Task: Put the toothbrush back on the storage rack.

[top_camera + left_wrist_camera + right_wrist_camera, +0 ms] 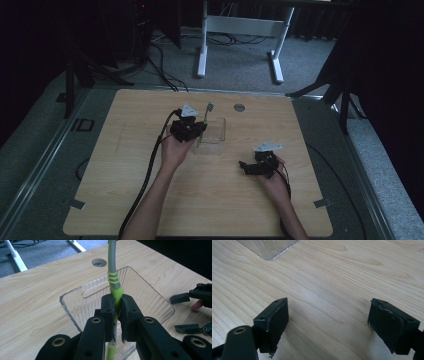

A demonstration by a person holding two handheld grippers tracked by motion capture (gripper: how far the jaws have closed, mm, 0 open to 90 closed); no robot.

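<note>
Looking down on a light wooden surface [125, 200], a person's two forearms reach in from the bottom edge, each hand holding a black gripper. The left gripper [117, 305] has its fingers [108, 312] clenched on the green handle of a toothbrush [113, 277], which stands nearly upright with its grey neck rising above and its lower end inside a clear ribbed plastic container [155, 293]. That container sits near the middle of the surface, just below a round cable hole [239, 107]. The right gripper [328, 325] hovers low over bare wood, well apart from the container, its fingers [275, 320] spread wide and holding nothing.
</note>
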